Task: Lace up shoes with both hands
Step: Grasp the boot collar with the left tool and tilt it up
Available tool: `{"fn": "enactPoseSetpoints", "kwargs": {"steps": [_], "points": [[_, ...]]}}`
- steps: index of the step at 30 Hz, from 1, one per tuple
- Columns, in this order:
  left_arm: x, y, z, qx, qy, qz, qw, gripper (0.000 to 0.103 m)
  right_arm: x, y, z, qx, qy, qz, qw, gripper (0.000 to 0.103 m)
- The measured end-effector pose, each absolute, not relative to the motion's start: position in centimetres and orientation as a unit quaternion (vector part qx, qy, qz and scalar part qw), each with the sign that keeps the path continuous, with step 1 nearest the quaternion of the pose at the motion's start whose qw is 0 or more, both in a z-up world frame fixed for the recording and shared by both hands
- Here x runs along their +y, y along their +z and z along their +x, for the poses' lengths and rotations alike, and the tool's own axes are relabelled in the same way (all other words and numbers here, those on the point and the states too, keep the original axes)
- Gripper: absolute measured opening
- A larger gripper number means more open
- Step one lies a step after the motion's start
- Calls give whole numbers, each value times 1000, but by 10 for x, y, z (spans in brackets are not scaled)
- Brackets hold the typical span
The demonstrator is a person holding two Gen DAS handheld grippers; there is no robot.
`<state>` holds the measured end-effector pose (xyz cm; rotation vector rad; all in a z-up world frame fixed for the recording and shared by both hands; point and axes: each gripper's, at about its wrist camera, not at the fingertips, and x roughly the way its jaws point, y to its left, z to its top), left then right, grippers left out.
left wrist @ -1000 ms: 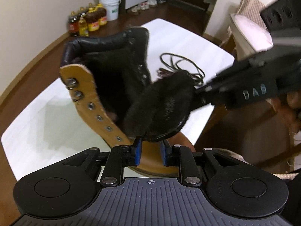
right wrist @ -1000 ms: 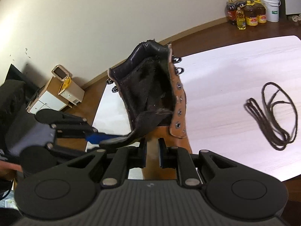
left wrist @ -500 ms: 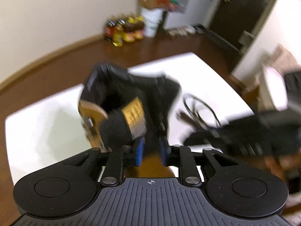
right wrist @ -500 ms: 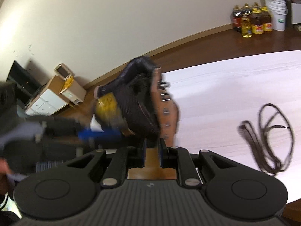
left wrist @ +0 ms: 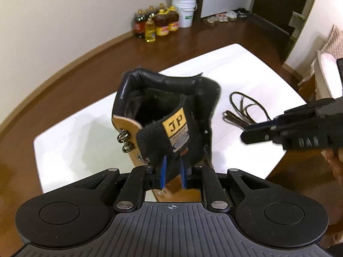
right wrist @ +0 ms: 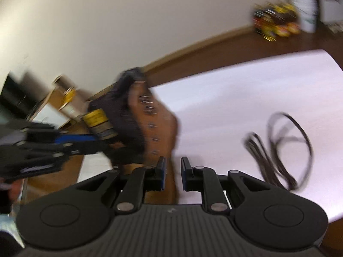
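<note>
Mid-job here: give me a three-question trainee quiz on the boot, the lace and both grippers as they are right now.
1. True or false: the lace is already threaded through the boot.
2. Which gripper has its fingers around the boot's tongue: A) left gripper B) right gripper C) neither?
3. Fill in: the lace lies coiled on the white ____.

Key: 1 false, it lies loose beside the boot. 2 A; the right is off the boot. 3 table.

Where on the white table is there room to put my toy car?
Bare white table lies left of the boot, and a wide patch behind the lace toward the far edge. Between boot and lace it is narrow and crowded.
</note>
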<state>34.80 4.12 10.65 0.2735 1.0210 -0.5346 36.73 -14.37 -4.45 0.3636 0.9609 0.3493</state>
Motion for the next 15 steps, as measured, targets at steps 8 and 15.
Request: {"fn": "enactPoseSetpoints", "kwargs": {"steps": [8,15], "points": [[23,70,360,479,-248,149,829,12,-139,-44,370,459,164,173,856,19],[26,74,355,471,-240,153,835,11,-145,-43,366,463,143,182,856,21]]}}
